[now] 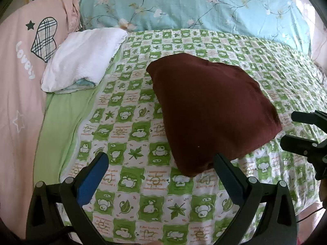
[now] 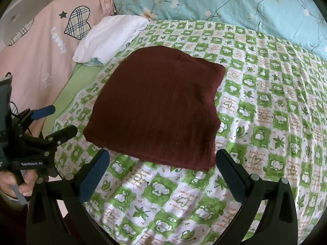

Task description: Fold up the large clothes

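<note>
A dark maroon knit garment [image 1: 212, 110] lies folded into a compact block on the green-and-white checked bedsheet [image 1: 130, 134]; it also shows in the right wrist view [image 2: 157, 104]. My left gripper [image 1: 161, 163] is open and empty, just short of the garment's near left corner. My right gripper [image 2: 161, 161] is open and empty, its jaws wide at the garment's near edge. The right gripper also shows in the left wrist view [image 1: 290, 128], right of the garment, and the left gripper shows in the right wrist view [image 2: 59, 120] at the garment's left.
A folded white towel [image 1: 81, 59] lies at the far left of the sheet. A pink quilt [image 1: 20, 77] with a plaid heart runs along the left. A light blue floral quilt [image 1: 194, 6] lies across the back.
</note>
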Tool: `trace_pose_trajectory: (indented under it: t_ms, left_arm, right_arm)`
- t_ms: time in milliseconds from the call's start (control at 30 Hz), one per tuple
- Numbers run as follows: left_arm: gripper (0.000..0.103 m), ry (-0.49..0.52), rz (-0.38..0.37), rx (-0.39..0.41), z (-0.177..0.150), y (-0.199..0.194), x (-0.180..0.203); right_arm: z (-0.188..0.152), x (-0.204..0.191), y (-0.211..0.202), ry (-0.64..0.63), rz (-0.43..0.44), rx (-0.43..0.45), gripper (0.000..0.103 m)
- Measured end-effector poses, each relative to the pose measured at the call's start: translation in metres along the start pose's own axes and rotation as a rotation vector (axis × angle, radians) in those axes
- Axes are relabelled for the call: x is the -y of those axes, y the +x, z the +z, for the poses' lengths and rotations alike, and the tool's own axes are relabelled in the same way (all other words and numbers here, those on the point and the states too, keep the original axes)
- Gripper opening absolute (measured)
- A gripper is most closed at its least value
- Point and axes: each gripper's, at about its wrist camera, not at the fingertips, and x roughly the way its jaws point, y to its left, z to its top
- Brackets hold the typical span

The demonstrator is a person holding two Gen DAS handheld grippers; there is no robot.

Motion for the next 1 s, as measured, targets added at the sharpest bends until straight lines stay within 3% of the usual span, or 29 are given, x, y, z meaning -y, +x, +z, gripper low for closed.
trace_pose_trajectory:
  t_ms: [1000]
  left_arm:
    - [0.102,-0.005,-0.010,-0.017,0.0003,0.0063,0.0000]
  right_arm:
    - [-0.0029,0.0029,0.0010,0.002,-0.008,-0.002,0.103]
